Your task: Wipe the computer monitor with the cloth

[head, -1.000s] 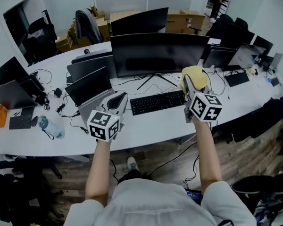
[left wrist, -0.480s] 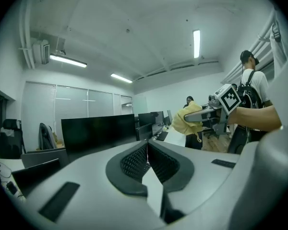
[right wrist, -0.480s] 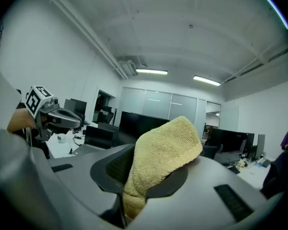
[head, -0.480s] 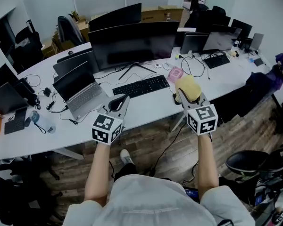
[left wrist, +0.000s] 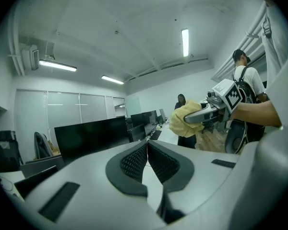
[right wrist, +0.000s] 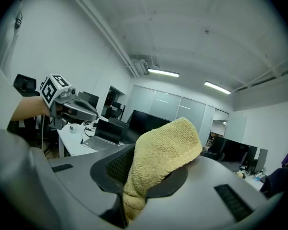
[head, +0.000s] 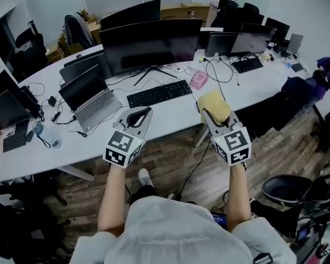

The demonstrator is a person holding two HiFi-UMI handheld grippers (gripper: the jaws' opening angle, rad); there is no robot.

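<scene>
Monitor (head: 151,45) wiping is not under way at this instant. The wide dark screen stands at the back of the white desk (head: 176,114), behind a black keyboard (head: 159,93), and nothing touches it. The yellow terry cloth (head: 213,106) sits in the right gripper (head: 212,116), whose jaws pinch it low down so that the rest bunches up over their tips. That gripper hangs over the near edge of the desk, well apart from the screen. The left gripper (head: 138,117) hovers level with it, near the desk's front edge, its ribbed pads pressed together with nothing between them.

As a judgement, the cloth is picked up and firmly held, so that part is done. The screen is too dark and distant to show whether it has been wiped. If it has not, the whole wipe remains: carry the cloth over the keyboard, press it to the panel and sweep across.
</scene>
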